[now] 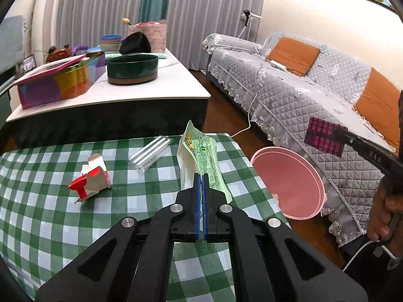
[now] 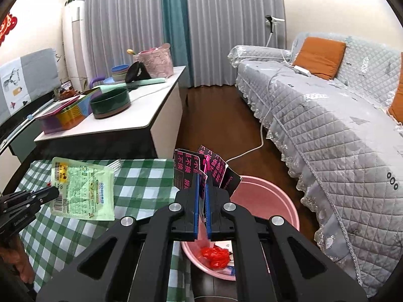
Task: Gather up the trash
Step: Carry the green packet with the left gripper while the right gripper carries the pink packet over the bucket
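My left gripper [image 1: 201, 175] is shut on a pale green printed packet [image 1: 201, 151], held upright above the green checked tablecloth [image 1: 50, 214]. From the right wrist view the same green packet [image 2: 83, 188] hangs from the left gripper [image 2: 56, 192] at the left. My right gripper [image 2: 201, 176] is shut on a black wrapper with pink lettering [image 2: 199, 168], above the pink basin [image 2: 272, 201] on the floor. In the left wrist view the black wrapper [image 1: 325, 138] shows at the right, over the pink basin [image 1: 289, 183]. A torn red and white carton [image 1: 92, 181] and clear straws [image 1: 151, 151] lie on the cloth.
Red crumpled plastic [image 2: 215, 254] and other scraps lie in the basin. A grey quilted sofa [image 2: 327, 125] with orange cushions runs along the right. Behind the checked table stands a white-topped table [image 1: 126, 93] with a colourful tin [image 1: 63, 80] and a dark green bowl [image 1: 132, 68]. A white cable [image 2: 252, 148] crosses the wooden floor.
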Demonstrator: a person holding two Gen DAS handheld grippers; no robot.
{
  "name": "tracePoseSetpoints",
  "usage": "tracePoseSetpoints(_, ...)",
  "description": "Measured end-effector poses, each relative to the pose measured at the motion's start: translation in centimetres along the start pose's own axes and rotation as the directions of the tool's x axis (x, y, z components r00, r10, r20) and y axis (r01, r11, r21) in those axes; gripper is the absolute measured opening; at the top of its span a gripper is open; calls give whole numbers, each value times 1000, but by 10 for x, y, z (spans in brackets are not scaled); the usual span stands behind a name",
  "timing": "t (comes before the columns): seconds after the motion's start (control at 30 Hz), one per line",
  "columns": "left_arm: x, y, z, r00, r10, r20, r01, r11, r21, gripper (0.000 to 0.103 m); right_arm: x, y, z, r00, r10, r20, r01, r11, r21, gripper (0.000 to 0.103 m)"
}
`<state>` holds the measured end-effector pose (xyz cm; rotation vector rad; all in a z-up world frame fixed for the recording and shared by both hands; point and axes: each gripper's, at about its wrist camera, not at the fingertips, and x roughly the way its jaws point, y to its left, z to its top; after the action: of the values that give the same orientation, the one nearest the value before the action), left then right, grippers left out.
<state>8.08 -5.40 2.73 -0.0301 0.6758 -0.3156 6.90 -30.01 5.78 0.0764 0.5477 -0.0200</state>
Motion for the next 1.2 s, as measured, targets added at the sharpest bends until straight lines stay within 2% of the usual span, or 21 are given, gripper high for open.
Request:
tracePoseSetpoints(0.13,1,-14,7,1000,-16,-1,16,999,38,1,1,-12,5,999,-32,10,32,999,25,4)
tracePoseSetpoints(0.33,6,-42,21,998,-58,5,58,997,59,1,1,-34,15,992,-123,36,122,992,44,4)
tracePoseSetpoints(0.5,18,-74,30,996,-92,1,91,991,94,1,4,-51,19,987,-154,35,151,985,83,4)
tracePoseSetpoints(0.73,42,-110,40,992,-123,-24,126,983,133,1,9,-60,21,984,-174,30,170,980,98,4)
tracePoseSetpoints(1.2,92,-143,38,985,-139,-105,155,975,161,1,26,-73,20,982,-189,2,187,975,124,4)
